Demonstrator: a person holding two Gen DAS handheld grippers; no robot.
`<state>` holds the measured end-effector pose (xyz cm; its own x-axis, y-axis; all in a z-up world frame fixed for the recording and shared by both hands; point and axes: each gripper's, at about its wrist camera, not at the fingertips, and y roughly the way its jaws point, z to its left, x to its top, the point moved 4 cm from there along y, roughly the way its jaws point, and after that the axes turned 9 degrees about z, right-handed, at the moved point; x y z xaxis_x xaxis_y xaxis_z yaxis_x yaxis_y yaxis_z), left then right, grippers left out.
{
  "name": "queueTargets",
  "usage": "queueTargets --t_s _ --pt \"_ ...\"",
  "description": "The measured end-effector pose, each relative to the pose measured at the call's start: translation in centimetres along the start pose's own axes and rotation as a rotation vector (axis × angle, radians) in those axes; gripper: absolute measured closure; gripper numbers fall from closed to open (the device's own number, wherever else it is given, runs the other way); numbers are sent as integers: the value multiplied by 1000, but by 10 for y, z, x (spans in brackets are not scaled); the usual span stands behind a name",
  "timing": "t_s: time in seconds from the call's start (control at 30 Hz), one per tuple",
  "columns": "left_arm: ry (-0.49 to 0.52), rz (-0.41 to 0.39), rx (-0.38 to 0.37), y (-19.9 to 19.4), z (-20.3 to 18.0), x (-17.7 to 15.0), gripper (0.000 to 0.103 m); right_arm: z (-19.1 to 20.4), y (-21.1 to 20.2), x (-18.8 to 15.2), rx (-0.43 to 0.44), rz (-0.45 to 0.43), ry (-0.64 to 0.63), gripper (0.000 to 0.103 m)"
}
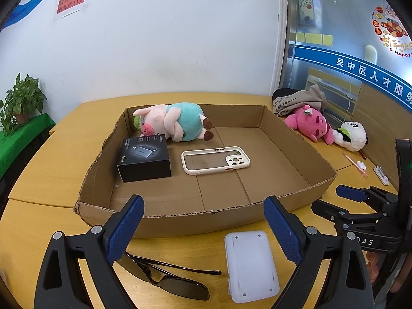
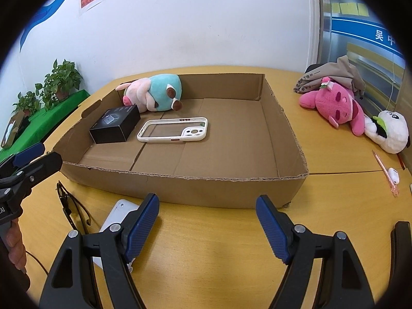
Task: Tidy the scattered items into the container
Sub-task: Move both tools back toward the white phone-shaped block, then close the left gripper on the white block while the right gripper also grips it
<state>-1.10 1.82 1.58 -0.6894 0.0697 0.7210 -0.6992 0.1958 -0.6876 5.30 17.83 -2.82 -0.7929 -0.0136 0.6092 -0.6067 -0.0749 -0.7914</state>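
In cardboard tray (image 1: 296, 139): plush pig (image 1: 175, 121) at 11 o'clock, black box (image 1: 144, 158), phone case (image 1: 215, 159). Outstanding, at 6 o'clock outside: sunglasses (image 1: 170, 280), white device (image 1: 251, 260). Left gripper (image 1: 203, 229) and right gripper (image 2: 207, 228) both wide, empty.

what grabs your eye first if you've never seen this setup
A big shallow cardboard tray on the yellow table, with a pink-and-teal plush pig lying at its far left corner beside a black box and a white phone case. Outside it, nearer the camera, lie sunglasses and a white power bank.

office (service-centre banner (image 1: 373, 77), sticky notes (image 1: 312, 38))
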Motion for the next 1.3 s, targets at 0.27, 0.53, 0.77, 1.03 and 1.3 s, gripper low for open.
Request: queueTargets --t_s 0.27,0.53,0.77,1.03,1.3 --pt "5 12 0 4 -1 -2 7 2 5 -3 22 17 2 26" --pt "10 60 -33 14 -10 -9 7 4 15 -14 57 73 -7 26" --pt "83 194 -105 36 -30 -22 7 26 27 -43 232 166 -76 26" --pt "66 406 -192 84 -42 -36 7 57 34 -66 404 227 -102 26" --pt "60 541 -280 104 -56 -55 35 87 39 -73 437 192 -129 26"
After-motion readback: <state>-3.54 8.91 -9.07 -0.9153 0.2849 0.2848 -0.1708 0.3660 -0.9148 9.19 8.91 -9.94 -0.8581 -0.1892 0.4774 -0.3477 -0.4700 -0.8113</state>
